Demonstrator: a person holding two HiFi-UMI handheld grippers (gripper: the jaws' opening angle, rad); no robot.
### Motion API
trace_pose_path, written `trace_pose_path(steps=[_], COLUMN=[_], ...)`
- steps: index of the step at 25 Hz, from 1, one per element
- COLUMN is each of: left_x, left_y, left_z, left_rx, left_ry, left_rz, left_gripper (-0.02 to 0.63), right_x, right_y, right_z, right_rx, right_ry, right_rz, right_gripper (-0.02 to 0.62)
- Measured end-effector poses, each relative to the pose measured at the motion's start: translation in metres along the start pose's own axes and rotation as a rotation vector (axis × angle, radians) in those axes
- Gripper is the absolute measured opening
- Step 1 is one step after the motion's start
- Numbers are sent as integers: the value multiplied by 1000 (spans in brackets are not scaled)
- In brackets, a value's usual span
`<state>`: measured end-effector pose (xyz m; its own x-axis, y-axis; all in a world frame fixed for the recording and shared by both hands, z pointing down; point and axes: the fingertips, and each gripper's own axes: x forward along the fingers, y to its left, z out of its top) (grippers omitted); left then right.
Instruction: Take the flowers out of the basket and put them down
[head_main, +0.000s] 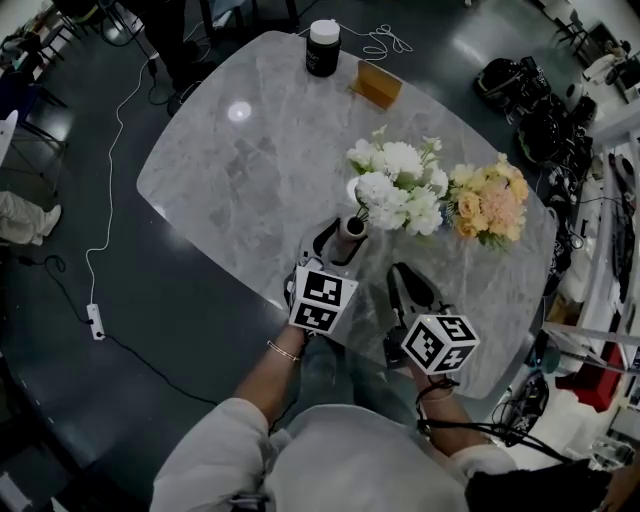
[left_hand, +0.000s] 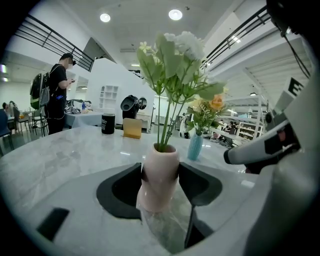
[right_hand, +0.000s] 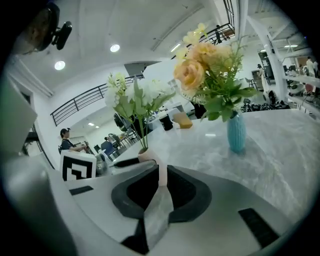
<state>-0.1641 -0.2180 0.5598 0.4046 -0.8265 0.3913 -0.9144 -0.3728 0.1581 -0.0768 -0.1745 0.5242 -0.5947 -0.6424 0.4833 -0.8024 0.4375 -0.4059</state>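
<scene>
Your left gripper is pinching the pink vase: both dark pads press against its upper body, one on each side, and the vase stands upright between them with its foot low at the marble table; you cannot tell from these views whether the foot actually rests on the stone. Out of the vase's mouth rise green stems carrying the white flowers, which spread above and just beyond the jaws. Your right gripper sits just beside the left one, on its right and nearer to you, with its jaws pressed together and nothing between them; only a thin slit shows the table and a sliver of the pink vase farther off. Each gripper carries its marker cube at the back, close to your hands. To the right of the white bunch, just beside it, a teal vase holds peach and yellow flowers. At the far edge of the table stand a black jar with a white lid and a tan box, near each other and well apart from both vases.
</scene>
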Motion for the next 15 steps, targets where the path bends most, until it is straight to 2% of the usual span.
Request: trace_pose_path(steps=[1,4,15], left_x=[0,1,1], left_y=[0,0,-2], left_z=[0,0,-6], left_rx=[1,4,-5], left_ry=[0,0,11], left_rz=[-2,-6,-17], left_gripper=[244,244,244], right_x=[6,22,62], right_y=[6,22,51], right_z=[6,20,44], right_rx=[-1,-28,-102], right_ry=[-7,-13,18], right_rz=[27,94,149], right_gripper=[19,94,97])
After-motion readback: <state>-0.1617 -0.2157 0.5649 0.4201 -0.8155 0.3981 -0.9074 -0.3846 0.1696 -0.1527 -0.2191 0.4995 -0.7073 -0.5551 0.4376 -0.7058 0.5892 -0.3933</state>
